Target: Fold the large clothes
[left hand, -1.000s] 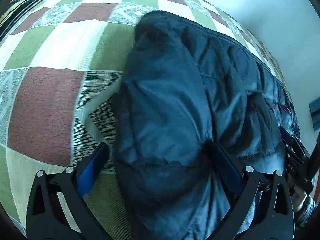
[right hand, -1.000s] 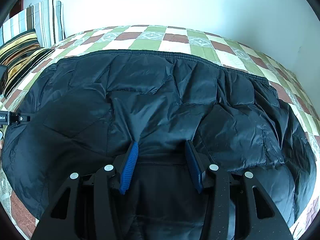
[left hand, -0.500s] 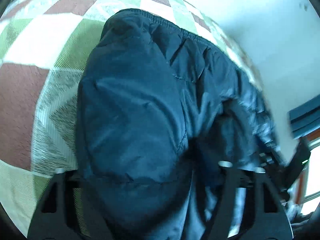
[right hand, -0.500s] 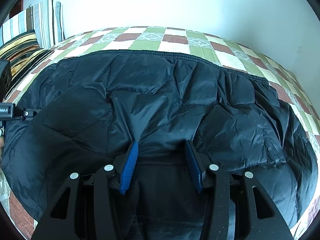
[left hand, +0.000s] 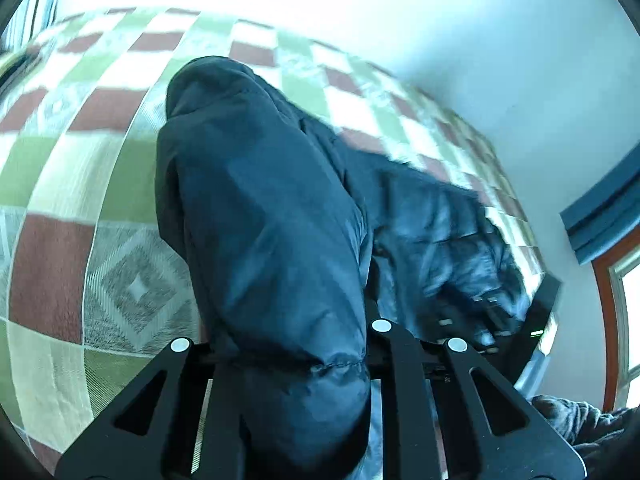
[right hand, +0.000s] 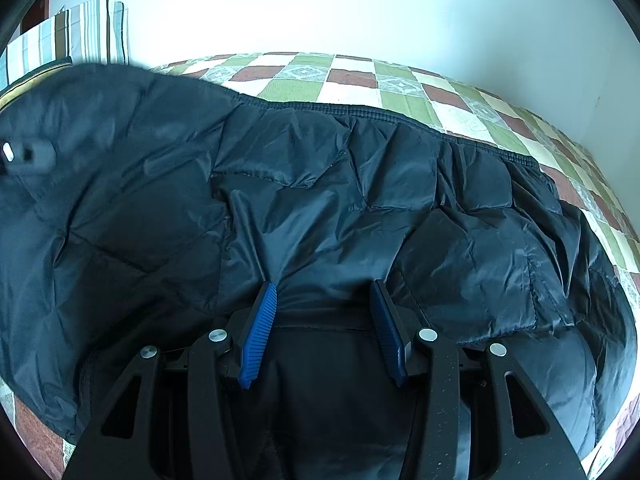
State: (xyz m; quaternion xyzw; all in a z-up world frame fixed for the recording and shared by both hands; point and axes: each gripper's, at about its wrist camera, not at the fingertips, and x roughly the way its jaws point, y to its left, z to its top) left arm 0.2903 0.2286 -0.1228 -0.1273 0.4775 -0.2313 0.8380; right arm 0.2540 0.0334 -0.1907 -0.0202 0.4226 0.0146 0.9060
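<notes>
No container shows in either view; everything lies on a bed under a checked bedspread (right hand: 400, 92) of green, brown and white squares.

The dark blue quilted jacket (right hand: 320, 208) is spread across that bedspread, filling the space straight ahead of the right gripper (right hand: 326, 320) and reaching well out to both its sides. A striped pillow (right hand: 76, 32) stands far off to the upper left against the white wall (right hand: 320, 4).

The right gripper's jaws stand roughly half apart, the blue pads (right hand: 259, 332) bracketing a ridge of the jacket's dark fabric near its near edge; whether they press on it or only straddle it I cannot tell.

The left gripper (left hand: 288, 364) has just been closing, and a thick bundle of the jacket, apparently a sleeve (left hand: 256, 208), sits between its jaws, clamped. The bundle hangs lifted off the bedspread. To its right lies the rest of the jacket, with the other tool's black frame (left hand: 532, 340) beyond it.
</notes>
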